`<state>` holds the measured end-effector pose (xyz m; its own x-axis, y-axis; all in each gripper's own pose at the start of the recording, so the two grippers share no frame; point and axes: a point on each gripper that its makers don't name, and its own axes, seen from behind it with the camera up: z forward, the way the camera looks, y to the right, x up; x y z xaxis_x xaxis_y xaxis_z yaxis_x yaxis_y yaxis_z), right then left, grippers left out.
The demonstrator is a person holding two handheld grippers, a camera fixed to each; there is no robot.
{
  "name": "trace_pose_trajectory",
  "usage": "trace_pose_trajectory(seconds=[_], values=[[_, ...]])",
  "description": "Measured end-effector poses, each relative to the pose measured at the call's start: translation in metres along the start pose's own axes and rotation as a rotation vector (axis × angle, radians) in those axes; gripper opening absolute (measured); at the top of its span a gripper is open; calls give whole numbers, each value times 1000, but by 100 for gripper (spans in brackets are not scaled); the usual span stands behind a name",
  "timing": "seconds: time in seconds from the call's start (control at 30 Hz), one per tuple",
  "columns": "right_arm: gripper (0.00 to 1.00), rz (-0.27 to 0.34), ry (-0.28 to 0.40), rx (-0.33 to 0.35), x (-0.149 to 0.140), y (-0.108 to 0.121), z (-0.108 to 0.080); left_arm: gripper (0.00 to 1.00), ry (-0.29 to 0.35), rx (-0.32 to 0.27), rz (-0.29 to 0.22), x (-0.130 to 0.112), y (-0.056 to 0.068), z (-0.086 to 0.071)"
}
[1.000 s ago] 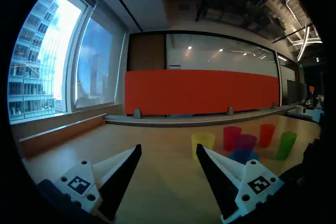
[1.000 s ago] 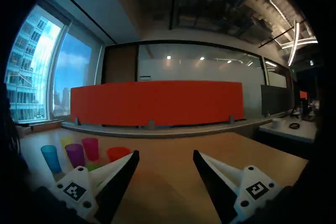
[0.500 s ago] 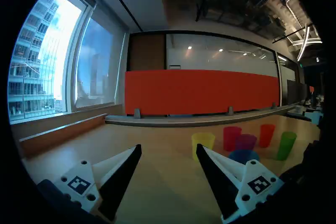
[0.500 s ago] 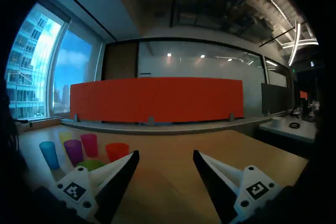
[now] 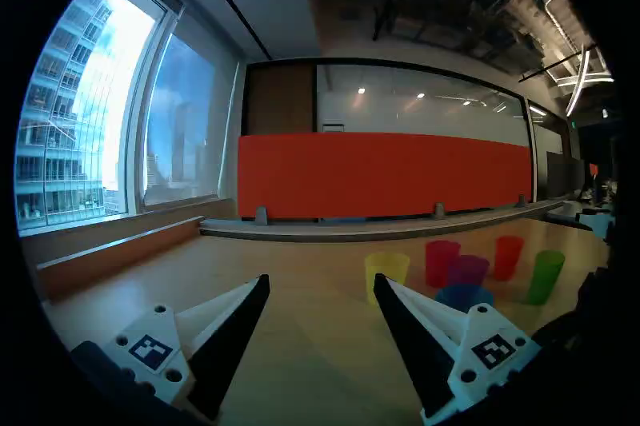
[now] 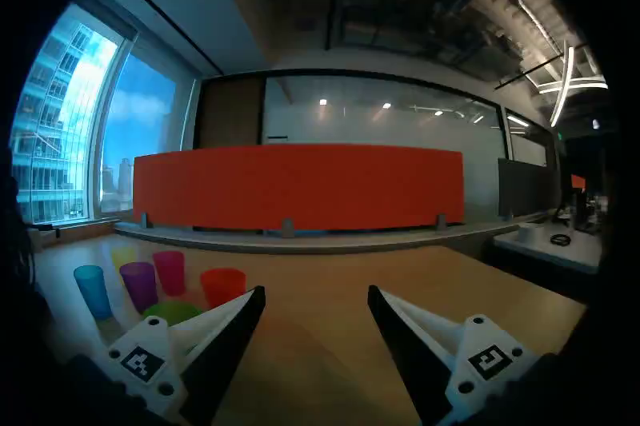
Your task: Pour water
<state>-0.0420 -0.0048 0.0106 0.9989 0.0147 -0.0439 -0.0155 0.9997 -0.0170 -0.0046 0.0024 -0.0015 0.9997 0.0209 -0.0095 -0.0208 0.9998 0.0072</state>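
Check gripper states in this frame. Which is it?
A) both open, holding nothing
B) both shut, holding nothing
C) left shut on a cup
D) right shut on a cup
A: the left gripper and the right gripper each have their fingers spread, with bare wooden table showing between them. The coloured cups stand off to the side, ungripped.

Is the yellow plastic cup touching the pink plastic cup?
Apart. Left gripper view shows bare wooden table between the yellow plastic cup and the pink plastic cup.
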Motion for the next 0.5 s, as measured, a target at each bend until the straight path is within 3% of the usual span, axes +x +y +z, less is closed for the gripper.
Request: trace_pose_trajectory(seconds=[0.5], values=[[99,1,0,0,0,0,0,97,0,0,0,0,0,0]])
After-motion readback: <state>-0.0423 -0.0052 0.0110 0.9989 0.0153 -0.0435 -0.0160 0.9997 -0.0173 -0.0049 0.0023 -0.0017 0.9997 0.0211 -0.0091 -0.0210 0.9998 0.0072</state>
